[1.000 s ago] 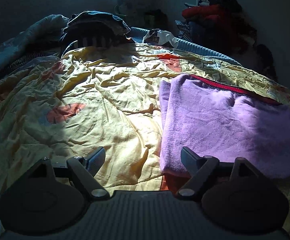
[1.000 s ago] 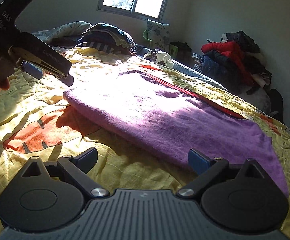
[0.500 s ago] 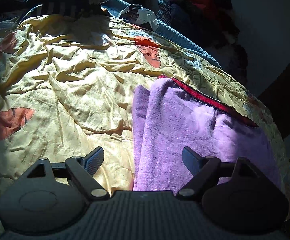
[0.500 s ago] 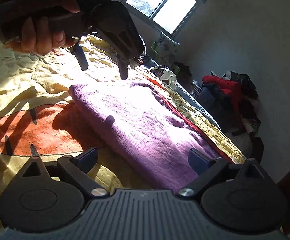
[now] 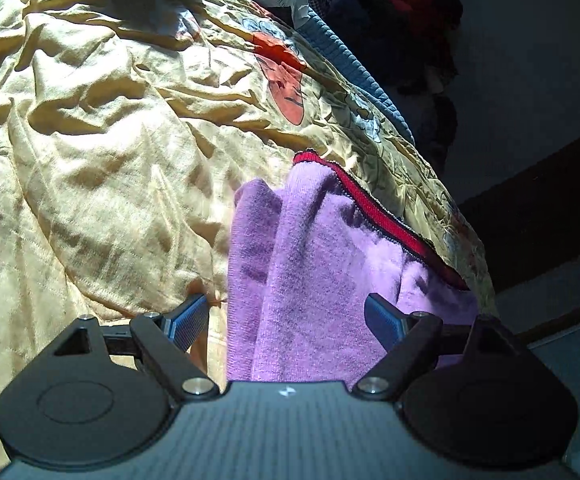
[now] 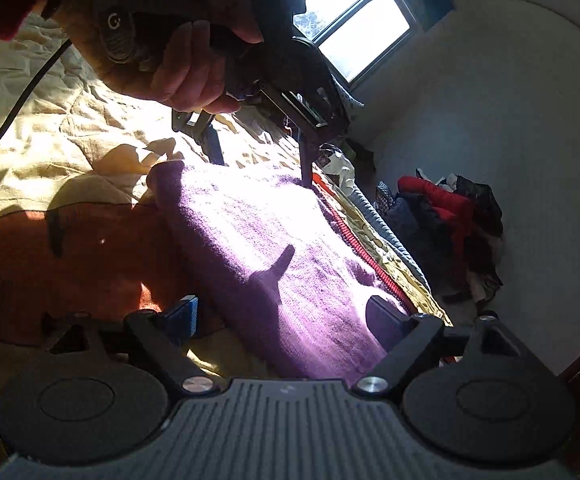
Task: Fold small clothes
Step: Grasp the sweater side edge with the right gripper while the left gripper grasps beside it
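Note:
A folded purple knit garment (image 5: 314, 264) with a red striped hem (image 5: 386, 220) lies on the yellow bedspread (image 5: 110, 152). My left gripper (image 5: 288, 316) is open, its fingers straddling the garment's near end just above it. In the right wrist view the garment (image 6: 274, 248) runs away diagonally. My right gripper (image 6: 282, 316) is open over its near end. The left gripper (image 6: 266, 160) shows there too, held in a hand, fingers apart at the garment's far end, one fingertip touching the cloth.
A pile of red and dark clothes (image 6: 450, 216) lies by the wall past the bed. A blue ribbed blanket edge (image 5: 354, 68) runs along the bed's far side. A window (image 6: 354, 20) is behind. A cable (image 6: 22, 96) hangs from the left hand.
Both grippers have come down and closer to the purple garment, one at each end. The left gripper tilted steeply downward; its fingers now straddle the garment's end. Both stayed open.

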Tool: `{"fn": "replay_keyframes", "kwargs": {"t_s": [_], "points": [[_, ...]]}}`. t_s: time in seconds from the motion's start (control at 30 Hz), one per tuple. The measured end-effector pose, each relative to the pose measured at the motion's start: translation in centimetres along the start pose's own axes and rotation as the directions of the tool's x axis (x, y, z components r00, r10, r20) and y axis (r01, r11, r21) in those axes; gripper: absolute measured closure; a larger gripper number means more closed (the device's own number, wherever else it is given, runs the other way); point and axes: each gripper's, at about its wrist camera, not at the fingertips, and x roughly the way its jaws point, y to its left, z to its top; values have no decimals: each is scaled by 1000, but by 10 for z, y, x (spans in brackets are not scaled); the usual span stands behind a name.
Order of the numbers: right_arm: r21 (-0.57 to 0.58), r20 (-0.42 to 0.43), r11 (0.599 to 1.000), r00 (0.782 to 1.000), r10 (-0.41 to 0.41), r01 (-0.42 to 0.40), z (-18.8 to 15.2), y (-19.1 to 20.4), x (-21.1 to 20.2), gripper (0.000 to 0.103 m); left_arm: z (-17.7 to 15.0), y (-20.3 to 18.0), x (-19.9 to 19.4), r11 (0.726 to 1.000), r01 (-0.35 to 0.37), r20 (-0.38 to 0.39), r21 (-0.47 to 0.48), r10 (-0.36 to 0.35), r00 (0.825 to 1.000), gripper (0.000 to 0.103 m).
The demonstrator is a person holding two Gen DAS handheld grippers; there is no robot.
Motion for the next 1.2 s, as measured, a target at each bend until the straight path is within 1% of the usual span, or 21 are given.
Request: {"fn": "replay_keyframes", "kwargs": {"t_s": [0.07,0.13,0.2,0.3,0.33,0.4,0.47,0.5,0.57,0.67,0.7,0.73,0.77,0.83,0.87,0.9,0.93,0.97,1.03,1.13,1.2], "points": [[3,1,1000,1000,-10,10,4,2,6,21,5,-1,6,1000,27,5,0,-27,1000,12],[2,4,1000,1000,-23,23,8,3,13,21,11,0,14,998,62,-6,-6,-62,998,12],[-2,9,1000,1000,-24,24,12,5,19,23,16,0,20,996,88,1,-20,-88,996,12],[-16,19,1000,1000,-21,21,17,9,26,31,23,1,29,991,129,2,-32,-129,992,11],[-21,22,1000,1000,-17,18,19,11,29,35,24,1,31,990,138,5,-34,-138,990,11],[-35,29,999,1000,-8,9,21,15,33,45,26,1,35,988,152,6,-28,-152,988,11],[-50,24,999,1000,8,-7,23,19,37,61,26,-3,37,987,163,12,-1,-163,986,11],[-58,23,998,1000,14,-13,24,22,39,65,27,-4,39,986,168,9,11,-168,986,11],[-65,21,997,999,32,-30,25,23,40,75,26,-7,42,986,167,12,22,-167,986,12],[-67,19,996,998,60,-59,24,24,40,82,25,-12,45,987,152,23,53,-153,988,14],[-64,19,996,997,68,-67,24,23,40,82,25,-14,46,988,143,26,65,-145,989,21],[-63,19,995,997,74,-73,24,23,40,83,24,-15,47,988,129,25,81,-131,991,30],[-65,19,995,997,80,-78,25,23,41,83,23,-17,48,989,116,21,89,-119,993,35],[-72,20,994,996,84,-82,24,23,40,84,21,-19,49,990,87,25,113,-90,996,49],[-74,19,994,996,87,-85,24,22,40,84,21,-20,48,990,72,27,121,-76,997,52],[-72,19,993,996,90,-88,25,22,40,84,20,-21,48,990,52,31,129,-57,998,57],[-68,19,993,995,94,-92,25,22,40,84,20,-22,48,990,38,32,136,-43,999,66],[-59,19,993,995,101,-100,25,18,43,85,19,-22,48,990,24,30,142,-28,999,71],[-44,20,993,993,114,-113,25,13,44,86,18,-24,47,989,7,28,145,-11,1000,82],[-5,25,991,990,137,-137,25,6,44,89,17,-31,44,986,-20,40,166,13,999,87],[47,31,986,987,160,-161,25,-2,44,91,15,-37,41,982,-42,52,182,33,998,87]]}}
